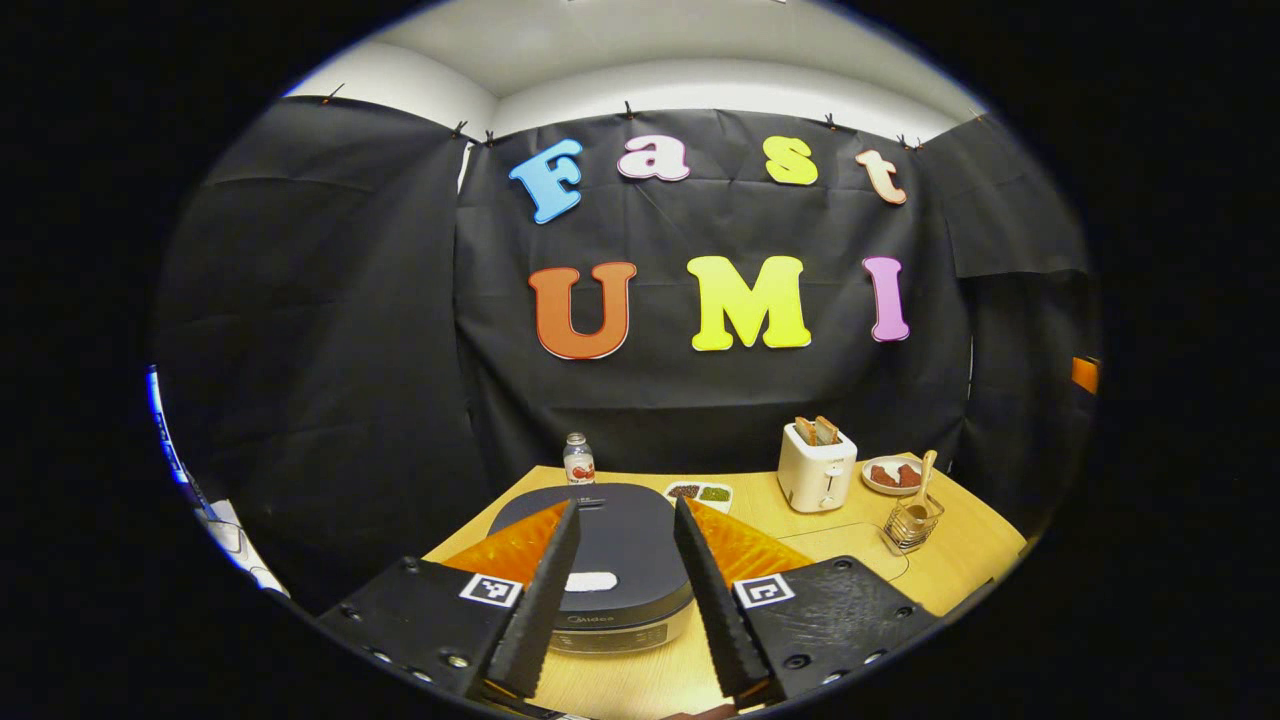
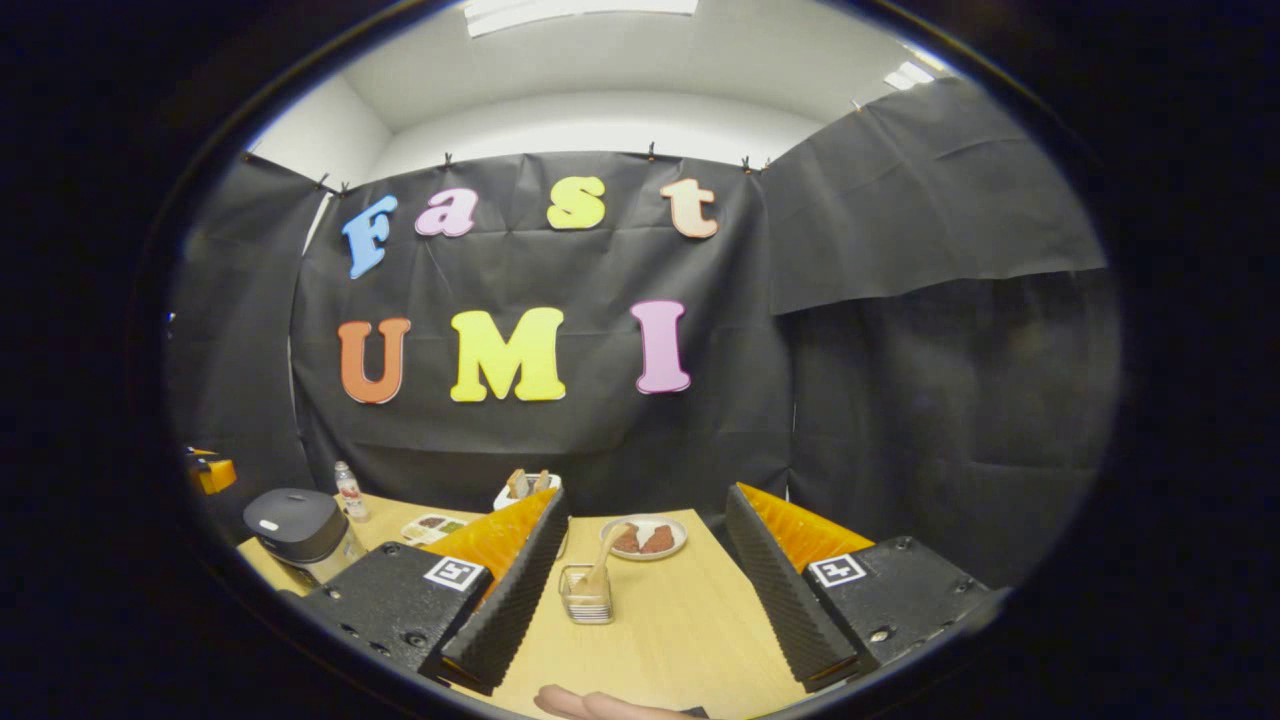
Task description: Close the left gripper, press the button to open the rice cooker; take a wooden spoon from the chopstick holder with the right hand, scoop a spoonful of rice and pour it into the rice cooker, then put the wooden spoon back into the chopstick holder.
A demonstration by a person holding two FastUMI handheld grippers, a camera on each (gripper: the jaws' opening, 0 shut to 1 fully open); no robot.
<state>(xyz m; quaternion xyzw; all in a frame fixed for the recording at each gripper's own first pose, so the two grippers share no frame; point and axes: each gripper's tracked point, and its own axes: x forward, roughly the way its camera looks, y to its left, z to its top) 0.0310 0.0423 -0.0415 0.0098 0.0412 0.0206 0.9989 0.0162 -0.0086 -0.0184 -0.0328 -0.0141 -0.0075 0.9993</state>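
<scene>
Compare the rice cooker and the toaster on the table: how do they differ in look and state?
The rice cooker is dark and low with a flat round lid, while the toaster is white, upright and boxy. The rice cooker's lid is shut, whereas the toaster's top is open with bread slices sticking out. Both stand on the wooden table.

In the left gripper view, the left claw's fingers (image 1: 548, 590) cover both sides of the rice cooker (image 1: 620, 560), and its button cannot be made out. The contents of the small divided tray (image 1: 700, 493) are too small to tell. In the right gripper view, a finger (image 2: 715, 590) hides most of the toaster (image 2: 527, 490), and a hand (image 2: 600, 705) is cut off at the bottom edge.
</scene>
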